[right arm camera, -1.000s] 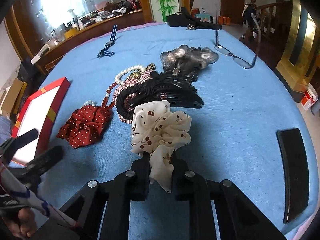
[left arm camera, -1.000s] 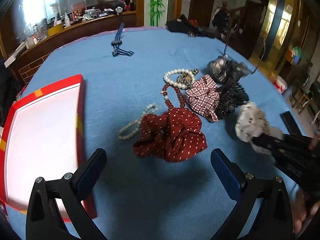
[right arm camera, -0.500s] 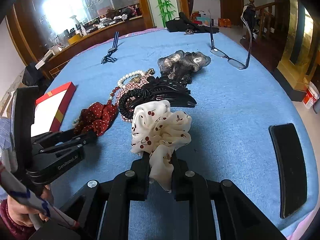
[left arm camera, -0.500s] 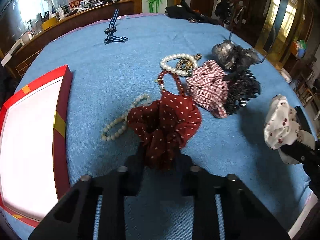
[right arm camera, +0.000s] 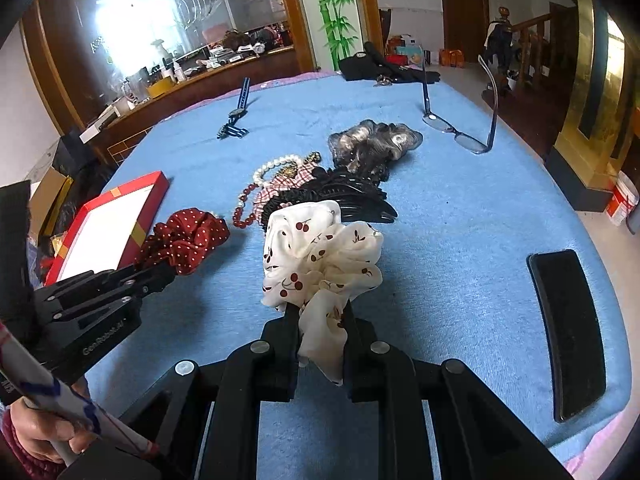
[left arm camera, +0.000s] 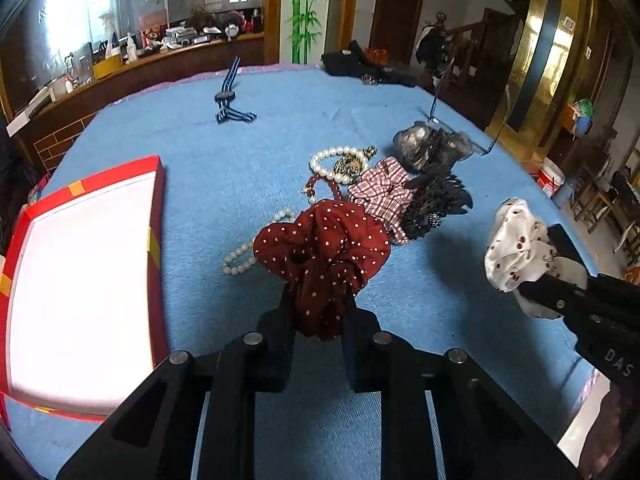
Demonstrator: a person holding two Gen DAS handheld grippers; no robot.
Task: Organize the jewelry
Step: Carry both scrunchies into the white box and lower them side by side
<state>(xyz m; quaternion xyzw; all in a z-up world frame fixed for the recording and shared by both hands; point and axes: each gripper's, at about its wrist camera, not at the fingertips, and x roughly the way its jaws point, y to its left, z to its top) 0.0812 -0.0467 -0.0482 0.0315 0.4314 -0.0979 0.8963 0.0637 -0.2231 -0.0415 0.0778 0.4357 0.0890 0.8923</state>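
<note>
Now left tool pinching red scrunchie; right tool pinching cherry scrunchie.

Matt cloth scrunchie; glossy pearls

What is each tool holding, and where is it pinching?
The left tool pinches the red polka-dot scrunchie by its near edge. The right tool pinches the white cherry scrunchie by its near bottom fold.

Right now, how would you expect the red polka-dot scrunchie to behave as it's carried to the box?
The red scrunchie looks floppy: loose folds droop around the left gripper. It is probably light, being thin fabric. Gathered cloth seems unlikely to slip.
</note>
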